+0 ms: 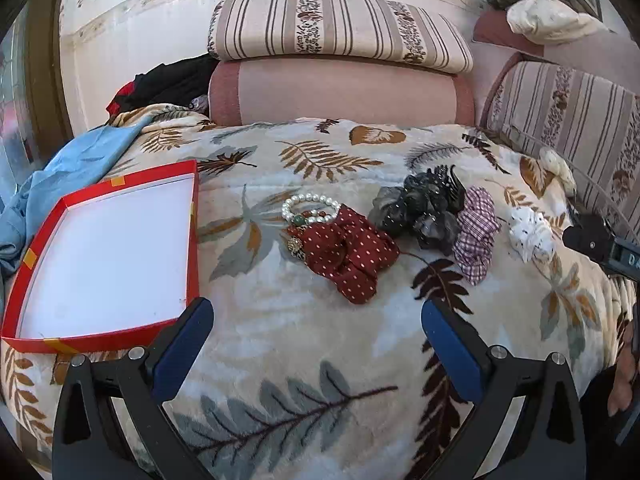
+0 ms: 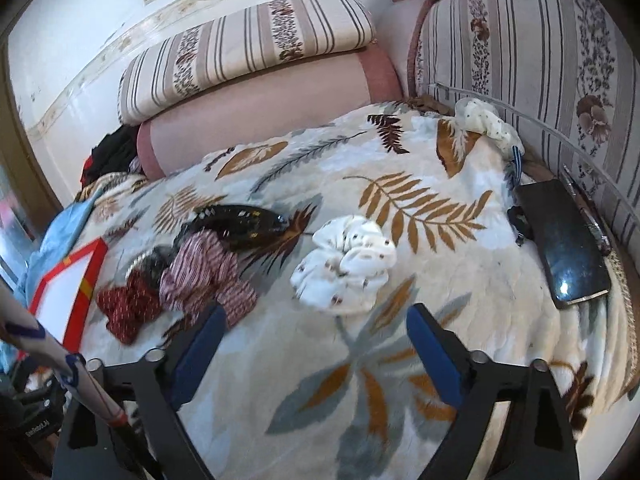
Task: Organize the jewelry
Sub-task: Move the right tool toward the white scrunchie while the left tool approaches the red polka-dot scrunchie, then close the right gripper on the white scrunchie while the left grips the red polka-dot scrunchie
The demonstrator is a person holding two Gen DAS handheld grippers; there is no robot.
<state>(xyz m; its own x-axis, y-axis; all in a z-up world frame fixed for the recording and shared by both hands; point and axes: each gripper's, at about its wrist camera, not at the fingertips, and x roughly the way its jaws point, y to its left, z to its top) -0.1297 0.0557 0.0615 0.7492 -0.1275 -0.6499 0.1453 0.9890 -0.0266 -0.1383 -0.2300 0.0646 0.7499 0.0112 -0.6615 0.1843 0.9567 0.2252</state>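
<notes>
An empty red box lid with a white inside (image 1: 108,252) lies on the left of the leaf-print blanket (image 1: 320,360). Right of it sit a pearl bracelet (image 1: 308,208), a red dotted scrunchie (image 1: 348,254), a grey scrunchie with a black claw clip (image 1: 424,208), a checked purple scrunchie (image 1: 476,232) and a white dotted scrunchie (image 1: 530,234). My left gripper (image 1: 316,312) is open, just short of the red scrunchie, nothing between its fingers. My right gripper (image 2: 316,316) is open just below the white scrunchie (image 2: 348,264), which lies untouched ahead of the fingertips. The purple scrunchie (image 2: 208,276) lies to its left.
Striped cushions (image 1: 340,28) and a pink bolster (image 1: 340,92) line the back. A black phone (image 2: 564,236) and a pen (image 2: 588,208) lie at the right edge, beside another white scrunchie (image 2: 486,118). Blue cloth (image 1: 60,184) is bunched at the left.
</notes>
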